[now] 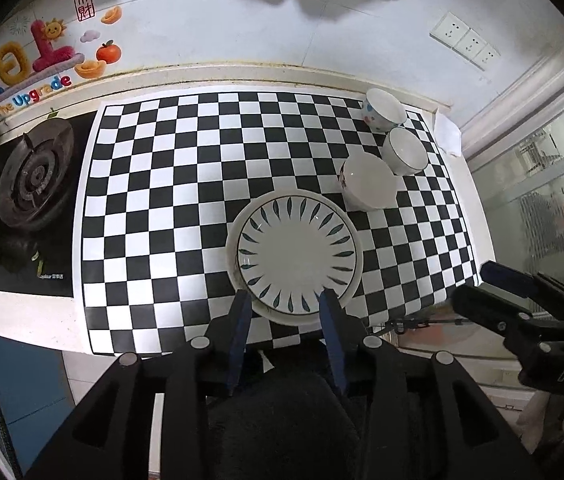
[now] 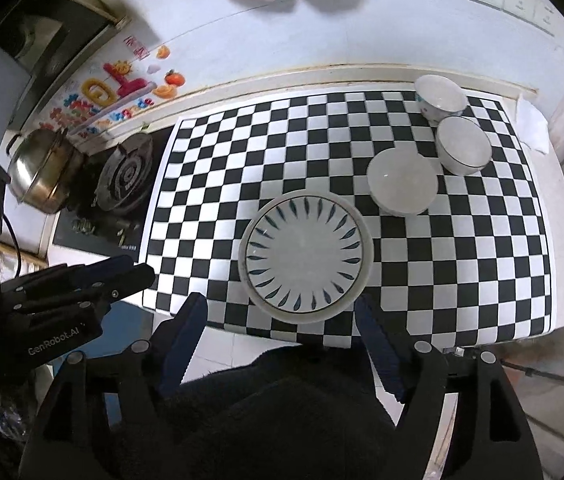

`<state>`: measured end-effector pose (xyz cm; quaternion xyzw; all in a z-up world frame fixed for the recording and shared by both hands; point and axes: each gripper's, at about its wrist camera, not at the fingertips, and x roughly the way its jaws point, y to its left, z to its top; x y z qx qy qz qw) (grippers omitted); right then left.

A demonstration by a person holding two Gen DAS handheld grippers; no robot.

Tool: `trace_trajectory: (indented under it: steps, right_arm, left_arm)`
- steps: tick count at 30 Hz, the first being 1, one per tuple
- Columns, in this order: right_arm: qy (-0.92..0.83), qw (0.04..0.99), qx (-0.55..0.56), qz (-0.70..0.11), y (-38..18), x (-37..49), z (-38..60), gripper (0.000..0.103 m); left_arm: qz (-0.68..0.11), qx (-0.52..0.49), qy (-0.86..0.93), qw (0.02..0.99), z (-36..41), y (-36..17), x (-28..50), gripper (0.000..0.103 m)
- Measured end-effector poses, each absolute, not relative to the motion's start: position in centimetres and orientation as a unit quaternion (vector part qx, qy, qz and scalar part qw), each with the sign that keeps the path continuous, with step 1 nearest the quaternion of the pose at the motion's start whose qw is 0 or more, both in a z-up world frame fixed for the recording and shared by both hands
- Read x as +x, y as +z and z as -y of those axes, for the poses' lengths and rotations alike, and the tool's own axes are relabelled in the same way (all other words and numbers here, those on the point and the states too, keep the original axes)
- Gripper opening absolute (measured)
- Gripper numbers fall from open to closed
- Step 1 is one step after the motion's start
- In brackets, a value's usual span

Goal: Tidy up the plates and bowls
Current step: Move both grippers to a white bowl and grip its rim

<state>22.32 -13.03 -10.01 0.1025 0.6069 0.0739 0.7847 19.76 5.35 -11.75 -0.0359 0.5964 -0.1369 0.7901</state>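
Plates (image 1: 296, 250) (image 2: 305, 255) sit stacked near the front edge of the checkered mat (image 1: 170, 184) (image 2: 242, 160), leaf-pattern plate on top of a plain white one, w/ three bowls in a diagonal row to the right-rear: plain bowl (image 1: 368, 185) (image 2: 402, 181) just beside the stack, blue-rimmed bowl (image 1: 405, 150) (image 2: 464, 145) behind it, dotted bowl (image 1: 383, 109) (image 2: 440, 95) at the back by the wall. Left gripper (image 1: 285, 300) hangs over the stack's near rim, jaws apart & gripping nothing; right gripper (image 2: 280, 305) hangs at the front too, jaws spread wide either side of the stack, also gripping nothing. Gas burner (image 1: 32, 180) (image 2: 124, 178) sits left of the mat, steel pot (image 2: 44, 170) beyond it.
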Motion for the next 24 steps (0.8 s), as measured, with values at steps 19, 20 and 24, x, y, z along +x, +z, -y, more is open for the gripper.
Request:
trace_trajectory:
  steps: [19,20,24]
  right_arm:
    - [-0.005,0.766,0.163,-0.621,-22.5,34.8,32.7,0.077]
    - [-0.001,0.759,0.167,-0.629,-24.0,35.7,33.4,0.075]
    - [0.017,0.73,0.181,-0.659,-29.8,39.4,35.3,0.055]
  left_arm:
    - [-0.683,-0.093,-0.087,0.719,7.7,-25.1,36.7,0.033]
    - [-0.691,-0.09,-0.084,0.712,8.6,-26.2,37.6,0.033]
    - [-0.72,-0.06,-0.073,0.688,11.7,-30.2,40.5,0.033]
